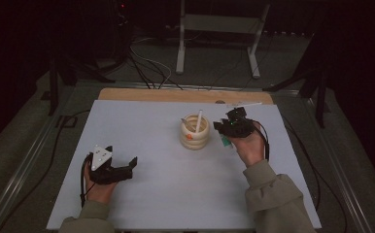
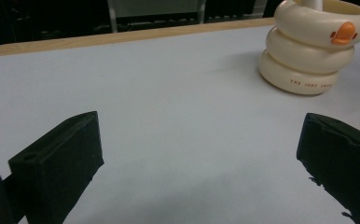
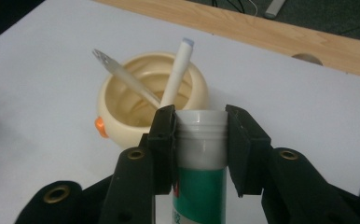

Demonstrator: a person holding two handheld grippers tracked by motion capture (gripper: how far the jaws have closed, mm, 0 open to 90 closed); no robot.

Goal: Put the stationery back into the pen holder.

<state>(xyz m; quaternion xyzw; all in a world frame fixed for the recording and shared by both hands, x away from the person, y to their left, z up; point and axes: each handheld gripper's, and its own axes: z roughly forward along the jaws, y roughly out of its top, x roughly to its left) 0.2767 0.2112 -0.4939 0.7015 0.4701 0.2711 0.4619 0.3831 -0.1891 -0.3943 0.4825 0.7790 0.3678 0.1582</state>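
Note:
A cream cup (image 1: 194, 132) built like stacked rings, with an orange duck bill on its side, stands mid-table on the white sheet; it is also in the left gripper view (image 2: 313, 46) and the right gripper view (image 3: 145, 102). A white stick (image 3: 176, 77) and a pale flat blade (image 3: 122, 77) lean inside it. My right gripper (image 1: 231, 124) (image 3: 200, 121) is just right of the cup, shut on a green tube with a white cap (image 3: 200, 186). At the front left my left gripper (image 1: 122, 156) (image 2: 199, 158) rests open on the sheet, with nothing between its jaws.
A wooden strip (image 1: 185, 95) runs along the table's far edge, with a thin white rod (image 1: 246, 104) lying near it. Beyond it on the dark floor are a white stand (image 1: 219, 29) and cables (image 1: 149, 68).

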